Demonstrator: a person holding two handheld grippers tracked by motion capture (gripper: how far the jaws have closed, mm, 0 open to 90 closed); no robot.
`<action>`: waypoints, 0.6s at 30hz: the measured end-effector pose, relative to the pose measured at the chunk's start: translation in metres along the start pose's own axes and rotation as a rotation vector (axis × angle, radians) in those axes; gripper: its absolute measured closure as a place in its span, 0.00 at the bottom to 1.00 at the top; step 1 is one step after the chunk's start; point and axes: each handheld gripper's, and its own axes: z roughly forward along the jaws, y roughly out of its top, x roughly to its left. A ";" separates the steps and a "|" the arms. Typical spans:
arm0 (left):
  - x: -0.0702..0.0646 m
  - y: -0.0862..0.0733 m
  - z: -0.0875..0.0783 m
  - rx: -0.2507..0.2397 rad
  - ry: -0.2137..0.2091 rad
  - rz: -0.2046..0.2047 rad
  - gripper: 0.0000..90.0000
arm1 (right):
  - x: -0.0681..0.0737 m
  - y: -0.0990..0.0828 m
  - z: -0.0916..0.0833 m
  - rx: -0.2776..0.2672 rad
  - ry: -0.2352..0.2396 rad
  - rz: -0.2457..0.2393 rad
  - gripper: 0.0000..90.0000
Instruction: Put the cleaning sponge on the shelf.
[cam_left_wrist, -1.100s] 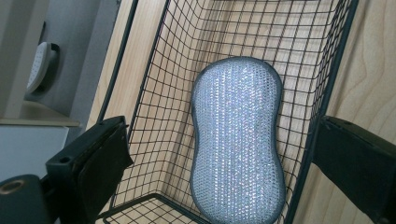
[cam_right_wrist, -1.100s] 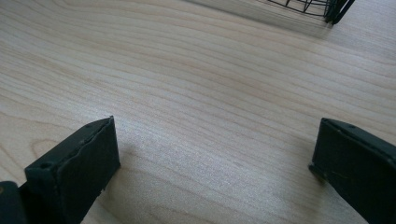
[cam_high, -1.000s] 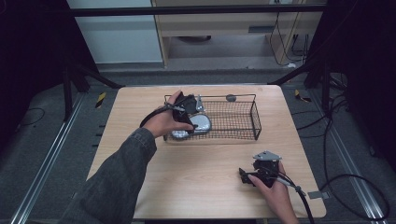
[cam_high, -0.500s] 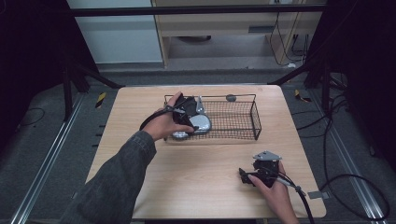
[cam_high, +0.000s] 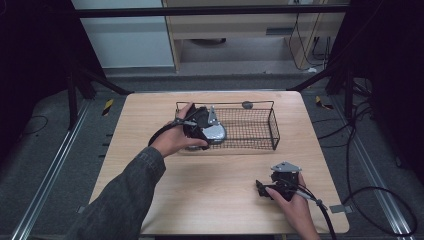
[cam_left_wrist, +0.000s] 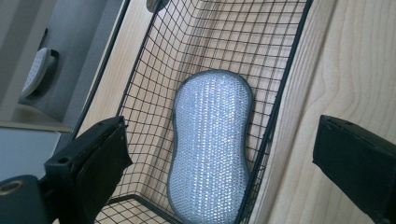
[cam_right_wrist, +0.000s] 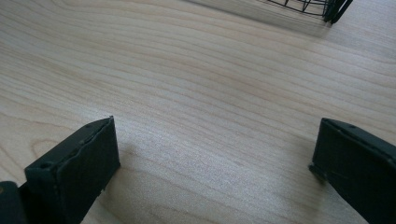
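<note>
High view shows left gripper unmoved over the wire basket, jaws wide and empty above the silver scouring pad: grasp pending.

We hold our left gripper far forward with the arm stretched out, its jaws spread wide. Our right gripper sits low near us, jaws likewise wide apart.

Matt pale wood-grain table, thin black wire basket w/ glittery silver woven-mesh scrub pad.
</note>
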 end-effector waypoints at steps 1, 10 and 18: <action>-0.002 0.000 -0.001 -0.005 -0.007 -0.009 0.03 | 0.000 0.000 0.000 0.000 0.000 0.001 0.01; -0.020 0.000 -0.006 -0.037 -0.014 -0.043 0.03 | 0.000 0.000 0.000 0.000 -0.001 0.001 0.01; -0.035 -0.001 -0.010 -0.077 -0.009 -0.046 0.04 | 0.000 0.000 0.000 -0.001 -0.001 -0.001 0.01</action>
